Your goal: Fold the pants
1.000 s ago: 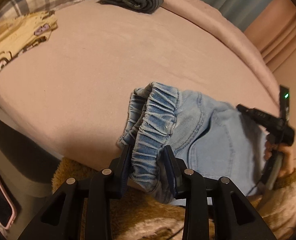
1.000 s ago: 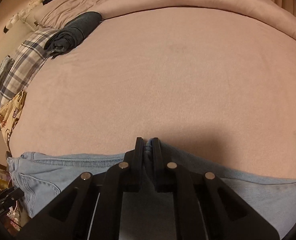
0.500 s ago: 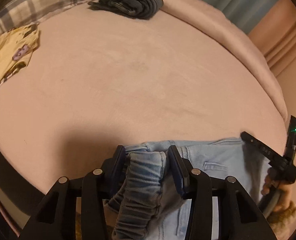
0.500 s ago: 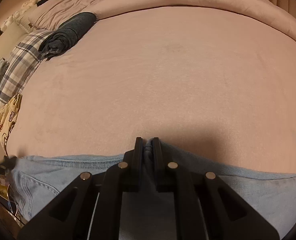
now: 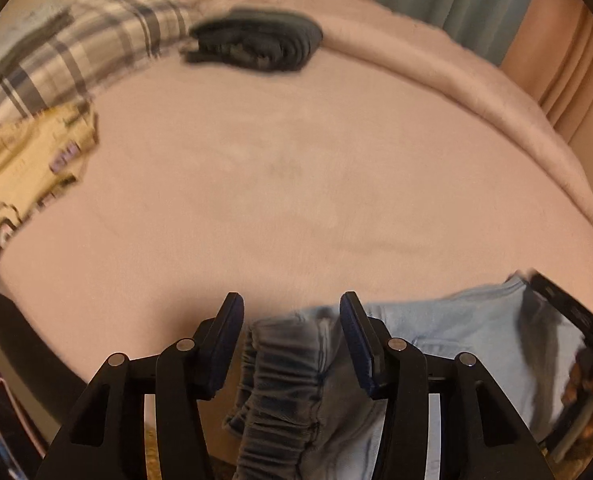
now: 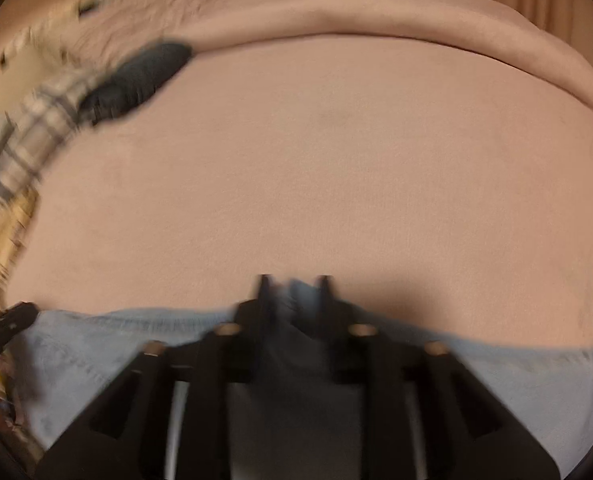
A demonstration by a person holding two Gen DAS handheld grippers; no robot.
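Jeans (image 5: pixel 448 344) lie along the near edge of the pink bed (image 5: pixel 296 184), seemingly just laid down for folding. The left gripper (image 5: pixel 292 316) has just been opening, waistband loose between its jaws; the right gripper (image 6: pixel 294 288) likewise, denim between. Blur hides whether the right pads touch.

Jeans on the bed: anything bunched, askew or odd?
Yes. The jeans lie along the bed's near edge, but the elastic waistband is bunched and droops off it between the left gripper's just-opened fingers, which aren't pressing it.
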